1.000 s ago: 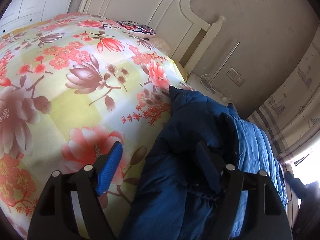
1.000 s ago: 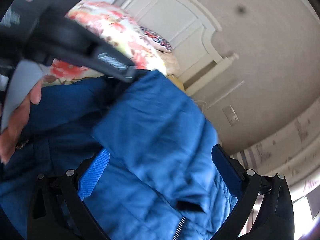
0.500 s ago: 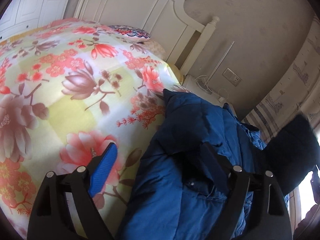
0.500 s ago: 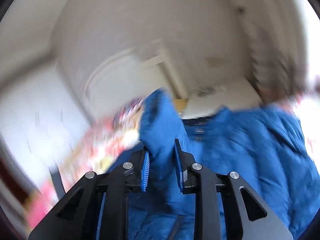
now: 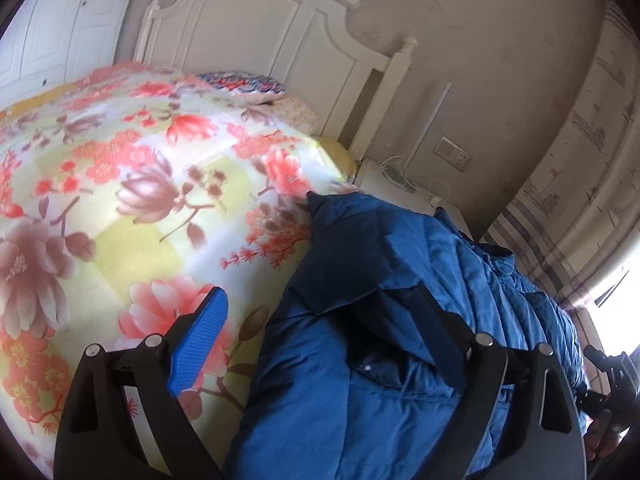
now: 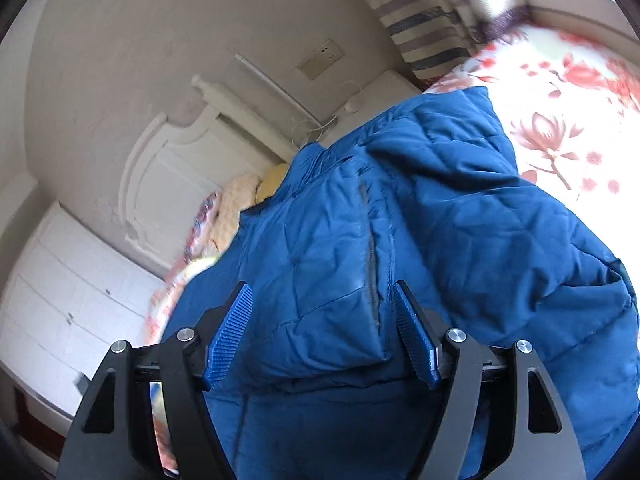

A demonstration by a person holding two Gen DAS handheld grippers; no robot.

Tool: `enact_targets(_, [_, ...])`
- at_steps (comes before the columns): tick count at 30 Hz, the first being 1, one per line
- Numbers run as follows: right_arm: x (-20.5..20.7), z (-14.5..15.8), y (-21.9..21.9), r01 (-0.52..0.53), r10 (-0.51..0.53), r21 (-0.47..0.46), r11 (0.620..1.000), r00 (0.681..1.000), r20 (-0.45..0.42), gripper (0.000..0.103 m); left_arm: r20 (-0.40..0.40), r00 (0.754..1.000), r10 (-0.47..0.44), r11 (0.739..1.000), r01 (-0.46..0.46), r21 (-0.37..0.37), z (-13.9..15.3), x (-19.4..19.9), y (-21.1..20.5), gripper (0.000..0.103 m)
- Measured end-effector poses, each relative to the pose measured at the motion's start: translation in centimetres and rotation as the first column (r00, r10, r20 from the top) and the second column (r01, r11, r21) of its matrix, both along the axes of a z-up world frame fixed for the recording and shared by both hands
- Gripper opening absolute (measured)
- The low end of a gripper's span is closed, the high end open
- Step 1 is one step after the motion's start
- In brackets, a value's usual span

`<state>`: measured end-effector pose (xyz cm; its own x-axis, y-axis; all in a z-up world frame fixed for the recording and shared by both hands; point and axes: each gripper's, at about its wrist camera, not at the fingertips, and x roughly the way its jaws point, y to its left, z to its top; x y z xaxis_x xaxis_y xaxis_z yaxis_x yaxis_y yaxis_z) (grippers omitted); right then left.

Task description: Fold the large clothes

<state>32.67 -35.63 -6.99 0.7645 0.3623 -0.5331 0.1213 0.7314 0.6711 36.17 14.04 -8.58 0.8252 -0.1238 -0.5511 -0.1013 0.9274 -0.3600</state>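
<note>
Right tongs rolled, reopening — jacket between.

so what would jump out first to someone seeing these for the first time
The blue puffer jacket, bunched in a thick fold, fills the right wrist view and lies along the bed's right edge in the left wrist view. Next, the loud floral bedspread spreading to its left, with the white headboard behind.
</note>
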Motion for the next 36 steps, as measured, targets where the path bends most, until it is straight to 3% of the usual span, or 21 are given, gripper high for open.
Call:
enact_targets(2, [0.5, 0.2, 1.0, -0.035, 0.035, -0.049, 0.998, 0.999, -0.011, 0.049, 0.022, 0.999, -0.025, 0.999, 0.025, 0.031, 0.4, -0.2, -0.7, 0.096])
enact_targets(4, [0.3, 0.7, 1.0, -0.038, 0.039, -0.067, 0.997, 0.999, 0.012, 0.027, 0.033, 0.998, -0.046, 0.998, 0.044, 0.05, 0.6, -0.2, -1.1, 0.098])
enact_targets(9, [-3.6, 5.2, 1.6, 0.019, 0.002, -0.131, 0.991, 0.987, 0.16, 0.021, 0.027, 0.999, -0.038, 0.999, 0.037, 0.028, 0.4, -0.1, -0.7, 0.098])
enact_targets(11, [-4.5, 6.3, 1.3, 0.054, -0.025, -0.154, 0.987, 0.983, 0.184, 0.021, 0.026, 0.999, -0.036, 0.999, 0.035, 0.025, 0.4, -0.1, -0.6, 0.098])
enact_targets(13, [-4.8, 5.9, 0.8, 0.077, -0.05, -0.182, 0.98, 0.988, 0.147, 0.021, 0.029, 0.999, -0.043, 0.998, 0.041, 0.038, 0.5, -0.2, -0.8, 0.098])
enact_targets(17, [-3.5, 0.9, -0.9, 0.086, -0.091, -0.135, 0.987, 0.995, -0.033, 0.022, 0.037, 0.998, -0.048, 0.998, 0.047, 0.044, 0.5, -0.3, -0.9, 0.1])
enact_targets(19, [-3.7, -0.5, -1.8, 0.094, -0.098, -0.077, 0.993, 0.994, -0.049, 0.022, 0.028, 0.999, -0.044, 0.998, 0.043, 0.035, 0.4, -0.2, -0.7, 0.1])
enact_targets(20, [-3.7, -0.1, -2.0, 0.099, -0.104, -0.078, 0.992, 0.993, -0.056, 0.024, 0.02, 0.999, -0.04, 0.999, 0.039, 0.03, 0.3, 0.0, -0.6, 0.1])
enact_targets(21, [-3.8, 0.2, -2.1, 0.11, -0.116, -0.092, 0.99, 0.991, -0.059, 0.033, 0.016, 0.999, -0.037, 0.999, 0.037, 0.027, 0.2, 0.0, -0.5, 0.1])
enact_targets(22, [-4.2, 0.9, -2.0, 0.142, -0.151, -0.129, 0.982, 0.986, -0.065, 0.044, 0.015, 0.999, -0.035, 0.999, 0.035, 0.026, 0.2, 0.0, -0.5, 0.1])
enact_targets(24, [-5.3, 3.5, -1.2, 0.191, -0.194, -0.203, 0.96, 0.981, 0.005, 0.044, 0.019, 0.999, -0.035, 0.999, 0.035, 0.032, 0.3, -0.1, -0.6, 0.1])
enact_targets(27, [-4.9, 6.3, 2.3, 0.125, -0.102, -0.354, 0.927, 0.991, 0.083, 0.048, 0.034, 0.999, -0.036, 0.998, 0.034, 0.051, 0.6, -0.3, -0.9, 0.1])
enact_targets(29, [-3.8, 7.0, 5.9, 0.028, 0.012, -0.497, 0.867, 0.997, 0.077, 0.051, 0.045, 0.998, -0.035, 0.998, 0.032, 0.057, 0.8, -0.5, -0.9, 0.1])
enact_targets(31, [-2.9, 6.1, 7.9, -0.03, 0.062, -0.574, 0.818, 0.997, 0.036, 0.056, 0.069, 0.997, -0.025, 0.998, 0.022, 0.055, 1.0, -0.9, -0.8, 0.1])
enact_targets(34, [-1.3, 1.7, 9.1, -0.091, 0.028, -0.676, 0.732, 0.994, -0.103, 0.063, 0.142, 0.99, 0.007, 0.998, -0.016, 0.059, 2.1, -2.1, -0.5, 0.1])
enact_targets(36, [-1.5, 0.7, 8.7, -0.093, 0.038, -0.662, 0.744, 0.995, -0.096, 0.063, 0.222, 0.974, 0.053, 0.996, -0.067, 0.056, 3.9, -3.3, -0.3, 0.1])
